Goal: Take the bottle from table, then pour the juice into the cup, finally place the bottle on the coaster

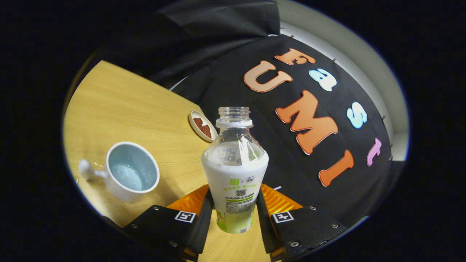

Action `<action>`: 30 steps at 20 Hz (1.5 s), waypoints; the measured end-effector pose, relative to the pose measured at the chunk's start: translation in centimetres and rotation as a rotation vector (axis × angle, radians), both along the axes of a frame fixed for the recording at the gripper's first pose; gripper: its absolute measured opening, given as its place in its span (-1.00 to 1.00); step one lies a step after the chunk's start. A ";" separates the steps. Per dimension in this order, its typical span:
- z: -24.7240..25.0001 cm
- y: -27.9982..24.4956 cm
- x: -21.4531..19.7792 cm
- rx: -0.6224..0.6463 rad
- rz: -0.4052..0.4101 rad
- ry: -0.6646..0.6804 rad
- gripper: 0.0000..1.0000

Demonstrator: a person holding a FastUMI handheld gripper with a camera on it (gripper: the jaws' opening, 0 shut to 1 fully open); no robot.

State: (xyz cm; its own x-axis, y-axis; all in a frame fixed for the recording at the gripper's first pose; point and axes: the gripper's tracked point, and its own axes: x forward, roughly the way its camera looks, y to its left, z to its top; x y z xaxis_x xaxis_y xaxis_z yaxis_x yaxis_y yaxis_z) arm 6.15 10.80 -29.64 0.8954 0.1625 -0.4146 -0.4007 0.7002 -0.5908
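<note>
A clear plastic bottle (235, 171) with no cap and a white-and-green label stands between my two fingers, held above the wooden table (127, 105). It holds pale liquid up to its shoulder. My gripper (235, 209) is shut on the bottle's lower body, with both black pads pressing its sides. A white cup (127, 174) with a pale blue inside sits to the left of the fingers, its handle pointing away from the bottle, and a little liquid lies in its bottom. Beyond the bottle's neck, a small round coaster (202, 126) with a red pattern lies near the table's far edge.
A few drops lie on the table around the cup's handle. Bare wood stretches behind the cup toward the far left. The table's edge runs just behind the coaster, against the black cloth wall.
</note>
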 end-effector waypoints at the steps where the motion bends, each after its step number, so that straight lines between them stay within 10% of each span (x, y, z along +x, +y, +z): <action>1: 0.4 0.2 0.4 0.056 -0.015 0.008 0.24; 8: 2.5 0.0 3.4 0.386 -0.118 0.033 0.23; 30: -10.4 -3.7 11.3 0.691 -0.488 0.280 0.24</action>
